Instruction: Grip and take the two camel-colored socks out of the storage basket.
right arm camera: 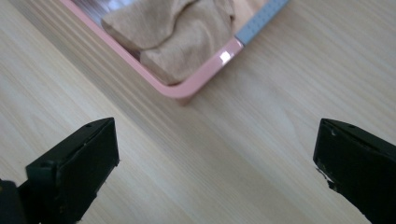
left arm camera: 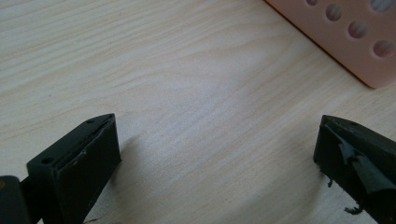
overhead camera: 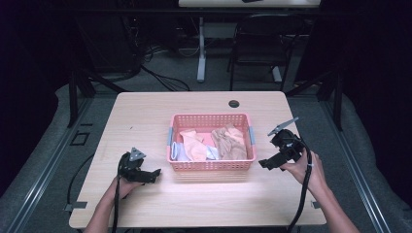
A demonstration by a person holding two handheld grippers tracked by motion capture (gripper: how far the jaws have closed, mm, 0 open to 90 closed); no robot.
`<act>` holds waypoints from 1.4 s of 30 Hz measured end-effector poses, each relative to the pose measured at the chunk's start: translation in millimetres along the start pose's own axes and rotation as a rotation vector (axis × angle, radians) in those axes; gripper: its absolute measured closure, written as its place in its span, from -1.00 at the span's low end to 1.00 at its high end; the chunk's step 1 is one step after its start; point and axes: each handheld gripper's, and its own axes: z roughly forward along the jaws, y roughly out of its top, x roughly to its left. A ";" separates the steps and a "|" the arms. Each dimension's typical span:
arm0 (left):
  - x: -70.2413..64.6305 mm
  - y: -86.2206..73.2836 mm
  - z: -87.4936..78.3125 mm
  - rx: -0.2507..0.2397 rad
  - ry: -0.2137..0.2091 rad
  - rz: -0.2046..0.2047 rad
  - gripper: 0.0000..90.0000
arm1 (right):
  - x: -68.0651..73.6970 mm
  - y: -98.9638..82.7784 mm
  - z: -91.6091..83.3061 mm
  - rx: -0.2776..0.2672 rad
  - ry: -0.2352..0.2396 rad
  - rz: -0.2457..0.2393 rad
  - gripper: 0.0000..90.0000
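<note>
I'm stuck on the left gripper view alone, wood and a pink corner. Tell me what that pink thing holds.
Observer: It is a pink basket holding crumpled cloths: a tan one at its right, a peach one in the middle.
Operator: Report the right hand-held gripper.
Observer: The right hand-held gripper is open, empty, beside the basket's right end, above the table.
Operator: Say what my own gripper looks like from above.
Observer: The left hand-held gripper sits low near the basket's front left corner, jaws pointing toward it.
</note>
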 end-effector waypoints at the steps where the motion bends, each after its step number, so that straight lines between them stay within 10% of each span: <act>1: 0.0 0.0 0.0 0.000 0.000 0.000 -1.00 | 2.5 4.2 -0.3 -0.012 -0.007 -0.008 -1.00; 14: 0.2 0.0 -0.1 0.001 -0.001 0.002 -1.00 | 22.2 59.8 8.4 -0.031 0.018 -0.115 -1.00; 28: 0.1 0.0 0.0 0.000 -0.001 0.000 -1.00 | 36.7 103.9 68.8 0.055 0.069 -0.172 -0.98; 42: 0.2 0.0 -0.1 0.001 -0.001 0.002 -1.00 | 43.6 114.5 124.5 0.205 0.057 -0.184 -0.18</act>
